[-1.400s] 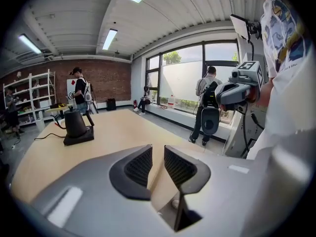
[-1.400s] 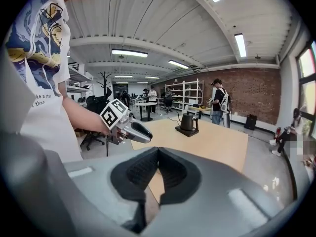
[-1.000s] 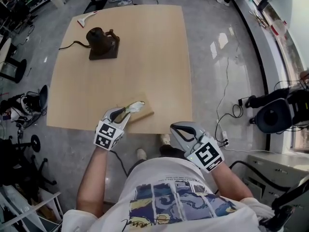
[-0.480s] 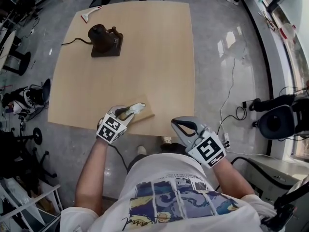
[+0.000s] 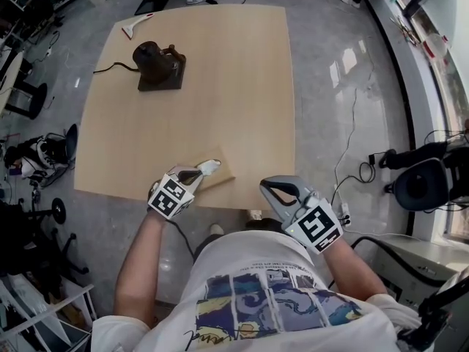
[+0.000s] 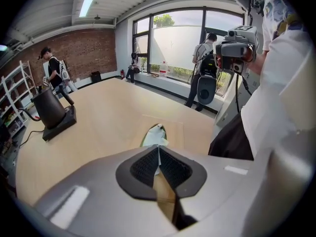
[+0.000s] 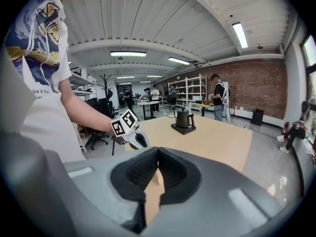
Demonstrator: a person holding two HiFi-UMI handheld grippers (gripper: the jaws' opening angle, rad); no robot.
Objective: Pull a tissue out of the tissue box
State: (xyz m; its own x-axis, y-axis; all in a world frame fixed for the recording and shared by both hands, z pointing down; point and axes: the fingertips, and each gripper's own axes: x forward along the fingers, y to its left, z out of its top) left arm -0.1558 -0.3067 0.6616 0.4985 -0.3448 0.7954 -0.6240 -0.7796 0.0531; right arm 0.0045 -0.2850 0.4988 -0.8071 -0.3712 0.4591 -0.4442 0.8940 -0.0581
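Observation:
A flat tan tissue box point(image 5: 222, 173) lies at the near edge of the wooden table point(image 5: 220, 86). A white tissue point(image 5: 209, 166) sticks up from its slot. My left gripper point(image 5: 196, 172) points down at it, and its jaws are closing with the tissue tip pinched between the black pads. In the left gripper view the tissue point(image 6: 155, 135) rises from the box point(image 6: 174, 131) into the left gripper point(image 6: 158, 150). My right gripper point(image 5: 268, 188) hangs off the table's near edge to the right, shut and holding nothing. The right gripper point(image 7: 157, 154) looks toward the left gripper point(image 7: 140, 139).
A dark kettle point(image 5: 154, 61) on its base stands at the far left of the table, with its cord trailing off the edge. A white tool point(image 5: 135, 25) lies at the far left corner. A camera rig point(image 5: 421, 182) stands on the floor at the right, and chairs at the left.
My left gripper dipped toward the box and its jaws, spread around the tissue before, have come together on it. The right gripper shifted only slightly.

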